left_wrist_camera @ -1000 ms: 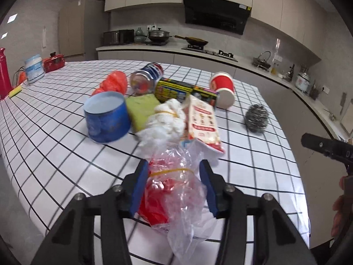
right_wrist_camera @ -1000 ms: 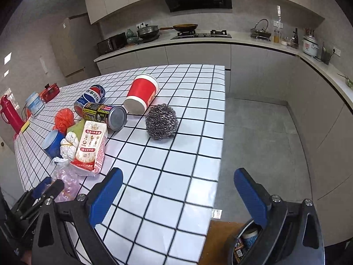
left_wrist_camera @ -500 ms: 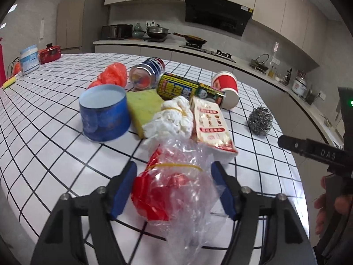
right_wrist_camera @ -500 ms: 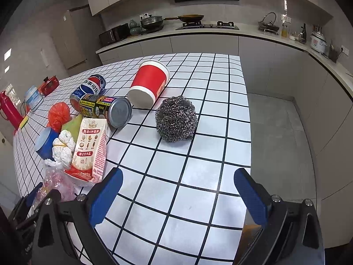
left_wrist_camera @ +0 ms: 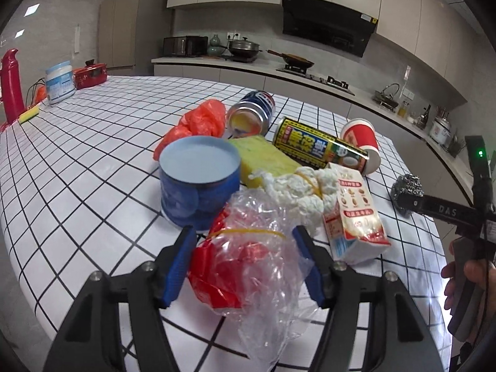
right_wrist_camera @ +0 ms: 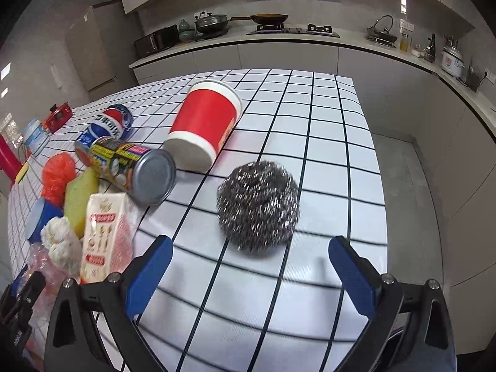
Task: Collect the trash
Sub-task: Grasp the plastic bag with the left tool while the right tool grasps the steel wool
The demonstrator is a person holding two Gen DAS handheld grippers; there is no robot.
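Note:
Trash lies on a white tiled table (left_wrist_camera: 93, 142). In the left wrist view my left gripper (left_wrist_camera: 245, 260) is open, its blue pads on either side of a clear plastic bag with red wrapping and a yellow rubber band (left_wrist_camera: 248, 257). Behind it are a blue tub (left_wrist_camera: 198, 179), a white tissue wad (left_wrist_camera: 297, 189), a milk carton (left_wrist_camera: 353, 210), a yellow sponge (left_wrist_camera: 263, 155), a yellow can (left_wrist_camera: 316, 145), a Pepsi can (left_wrist_camera: 252, 114), an orange bag (left_wrist_camera: 198, 121) and a red cup (left_wrist_camera: 362, 142). In the right wrist view my right gripper (right_wrist_camera: 251, 276) is open just short of a steel wool ball (right_wrist_camera: 259, 204).
A red bottle (left_wrist_camera: 11, 86), a white jar (left_wrist_camera: 59, 80) and a red appliance (left_wrist_camera: 91, 73) stand at the table's far left. The table edge (right_wrist_camera: 376, 167) drops to the floor on the right. Kitchen counters run along the back wall.
My left gripper has opened wider around the plastic bag and dropped lower. My right gripper has moved forward over the table toward the steel wool ball.

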